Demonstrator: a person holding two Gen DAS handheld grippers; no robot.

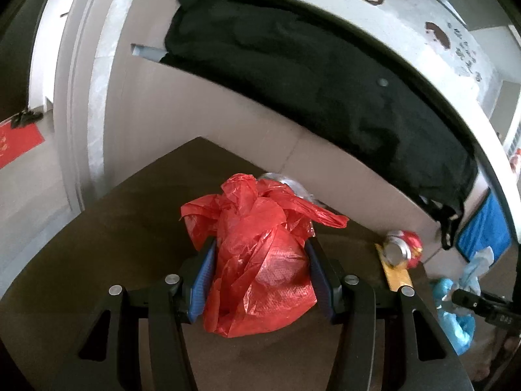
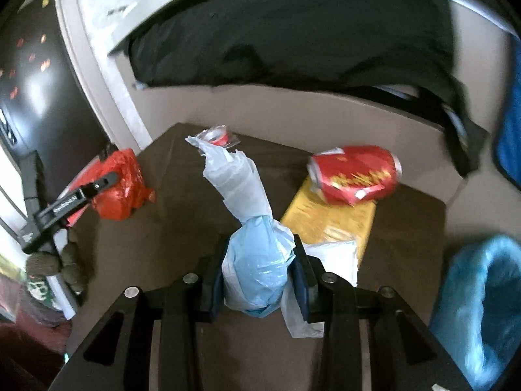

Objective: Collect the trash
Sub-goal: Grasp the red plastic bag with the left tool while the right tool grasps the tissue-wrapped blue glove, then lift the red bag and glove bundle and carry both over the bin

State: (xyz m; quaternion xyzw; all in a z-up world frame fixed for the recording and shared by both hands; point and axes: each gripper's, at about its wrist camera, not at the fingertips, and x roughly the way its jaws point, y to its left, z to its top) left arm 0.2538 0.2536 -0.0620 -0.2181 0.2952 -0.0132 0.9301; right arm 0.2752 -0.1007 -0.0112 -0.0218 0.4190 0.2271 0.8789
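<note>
In the left wrist view, my left gripper [image 1: 262,244] is shut on a crumpled red plastic bag [image 1: 260,267], its blue pads pressing both sides just above the brown table [image 1: 130,228]. The right wrist view has my right gripper [image 2: 260,244] shut on a pale blue and white plastic bag bundle [image 2: 257,270] whose twisted white tail sticks up. The same red bag [image 2: 120,185] shows at the left, in the other gripper [image 2: 97,185]. A crushed red can [image 2: 355,172] lies on a flat yellow packet [image 2: 329,218]. A clear wrapper [image 2: 216,137] rests at the table's far edge.
A bin with a blue liner [image 2: 478,309] stands at the table's right. A white packet [image 2: 332,257] lies under my right fingers. A black garment [image 1: 309,75] hangs over the beige panel behind the table, with a blue cloth [image 1: 485,228] beside it.
</note>
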